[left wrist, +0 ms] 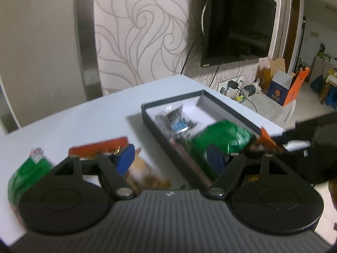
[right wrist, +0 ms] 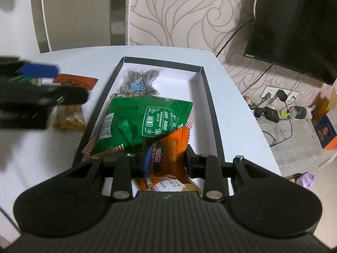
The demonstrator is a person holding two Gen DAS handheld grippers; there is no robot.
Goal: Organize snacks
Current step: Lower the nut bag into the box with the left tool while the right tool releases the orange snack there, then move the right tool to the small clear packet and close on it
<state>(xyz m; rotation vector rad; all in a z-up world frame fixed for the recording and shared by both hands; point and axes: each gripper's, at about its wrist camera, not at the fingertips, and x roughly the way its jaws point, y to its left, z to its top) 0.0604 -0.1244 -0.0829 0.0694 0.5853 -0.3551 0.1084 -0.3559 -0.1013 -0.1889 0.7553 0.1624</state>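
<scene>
The right hand-held gripper pinches an orange snack packet over the box, against a green packet. The left hand-held gripper hangs wide and empty above the surface, where a red packet and a clear brown packet lie beside the box.

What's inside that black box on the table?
The black box holds a clear packet of dark snacks, a green packet and an orange packet. Anything underneath them is hidden.
</scene>
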